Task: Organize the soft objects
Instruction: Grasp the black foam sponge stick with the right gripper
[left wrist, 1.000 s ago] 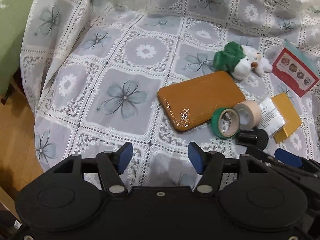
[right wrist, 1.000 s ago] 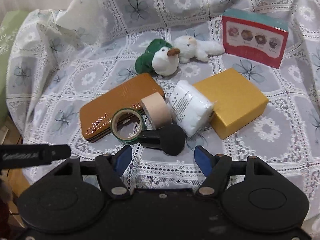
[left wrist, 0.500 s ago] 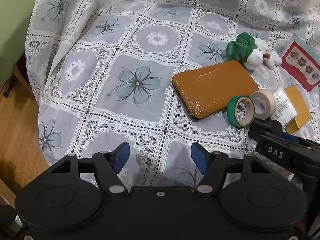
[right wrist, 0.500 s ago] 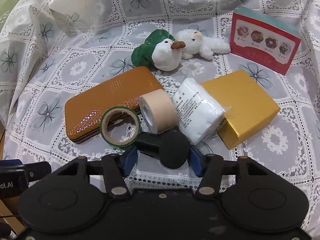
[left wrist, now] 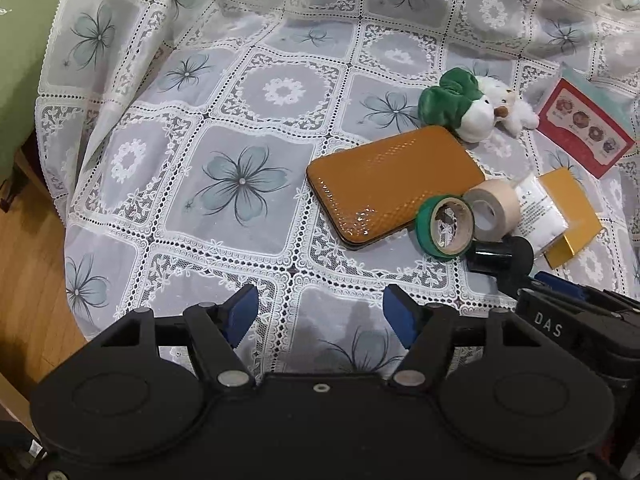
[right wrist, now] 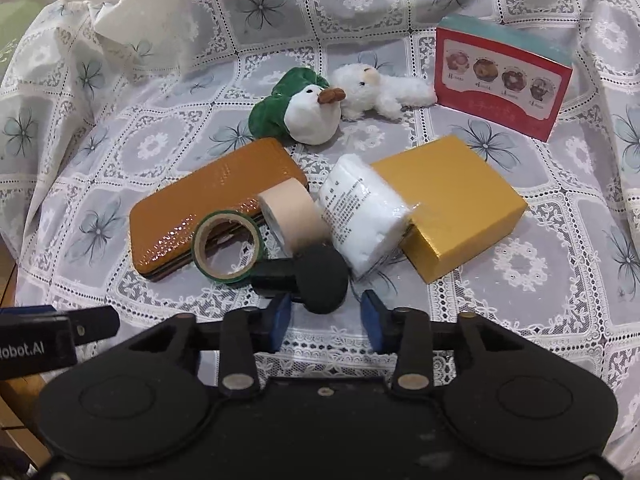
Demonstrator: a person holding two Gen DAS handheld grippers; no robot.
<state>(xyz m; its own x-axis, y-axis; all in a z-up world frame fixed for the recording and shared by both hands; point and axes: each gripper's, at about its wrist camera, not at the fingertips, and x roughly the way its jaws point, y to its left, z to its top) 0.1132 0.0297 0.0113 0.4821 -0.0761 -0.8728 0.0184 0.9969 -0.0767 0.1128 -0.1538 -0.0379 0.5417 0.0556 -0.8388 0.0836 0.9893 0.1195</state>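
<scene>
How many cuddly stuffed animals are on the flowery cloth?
2. The white duck with the green hood lies behind the orange case; the fluffy white animal lies right beside it, touching. None seems hidden.

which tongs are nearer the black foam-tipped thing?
Right. The right tongs have been closing around the black foam-tipped piece, pads flanking it. The left tongs hover open over bare cloth, off to its left.
</scene>
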